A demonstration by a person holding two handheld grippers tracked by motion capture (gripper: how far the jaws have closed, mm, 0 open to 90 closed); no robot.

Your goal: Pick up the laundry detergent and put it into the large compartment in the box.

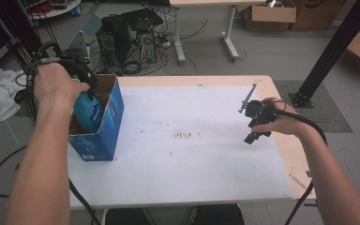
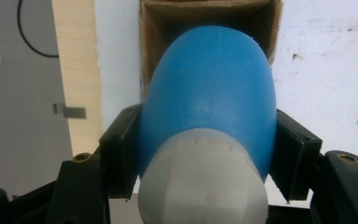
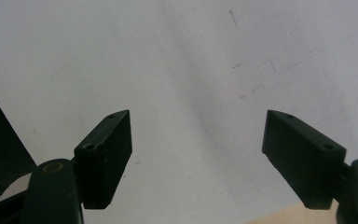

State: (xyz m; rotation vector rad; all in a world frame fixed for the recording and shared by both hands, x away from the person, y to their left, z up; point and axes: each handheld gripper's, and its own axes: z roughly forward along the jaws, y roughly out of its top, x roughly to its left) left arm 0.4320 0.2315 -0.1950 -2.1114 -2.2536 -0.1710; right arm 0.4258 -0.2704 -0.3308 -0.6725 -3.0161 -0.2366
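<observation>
Jaws of the left gripper are clamped on a blue bottle with a pale grey cap; black pads press against both of its flanks. The bottle is held nose-down over the open top of the blue cardboard box, its far end already inside the brown-lined mouth, as seen in the left gripper view. In the high view the bottle is partly hidden by the left hand, so how deep it sits in the box cannot be told. The box is stood at the left edge of the white table. Well to the right of the box, the right gripper is held low over the table surface, with its jaws spread wide and nothing between them.
</observation>
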